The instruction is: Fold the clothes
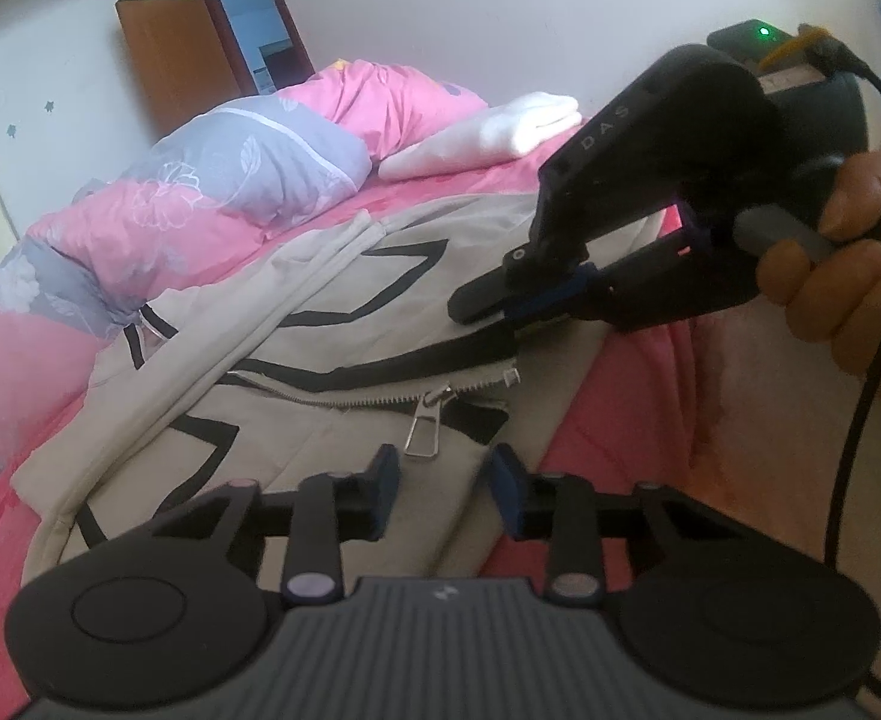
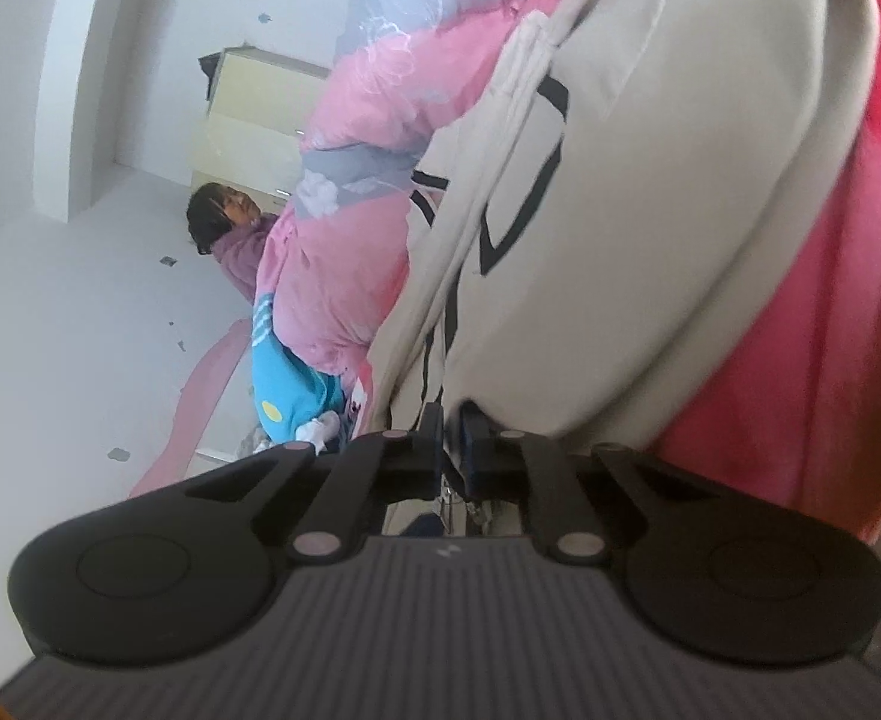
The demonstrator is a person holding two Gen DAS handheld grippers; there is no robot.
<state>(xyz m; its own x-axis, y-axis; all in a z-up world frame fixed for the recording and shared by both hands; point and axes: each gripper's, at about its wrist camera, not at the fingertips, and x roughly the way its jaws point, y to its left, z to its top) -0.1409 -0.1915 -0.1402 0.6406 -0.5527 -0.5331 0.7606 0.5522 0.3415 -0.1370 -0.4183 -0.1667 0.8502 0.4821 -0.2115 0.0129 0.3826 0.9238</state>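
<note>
- Left wrist view: the bed (image 1: 620, 396), in a pink sheet, carries everything; a pink-and-lilac quilt (image 1: 200, 192) is heaped along its far side, with a folded white cloth (image 1: 530, 123) beyond.
- The beige jacket (image 1: 296, 324) lies spread on the bed near its edge, its long axis running away from the left gripper towards the quilt. It has black line patterning, a pale drawstring or strap across it, and a metal zip whose teeth gape near the hem.
- The right gripper (image 1: 488, 303), held in a hand (image 1: 848, 264), comes in from the right, and its fingers look closed on the jacket's black-trimmed edge just above the zip. In the right wrist view those fingers (image 2: 431, 444) are nearly together with beige cloth between them, and a thick rounded fold of the jacket rises just ahead.
- The left gripper (image 1: 443, 495) hovers just short of the jacket with its fingers well apart and nothing between them.
- The zip pull (image 1: 425, 429) lies directly ahead of that gap, slightly left of centre, so the left gripper is the nearer one to the lower hem; any grasp there would be a short reach forward and down.
- How far the folding has come I cannot judge: one side looks doubled over, the front lies open.
</note>
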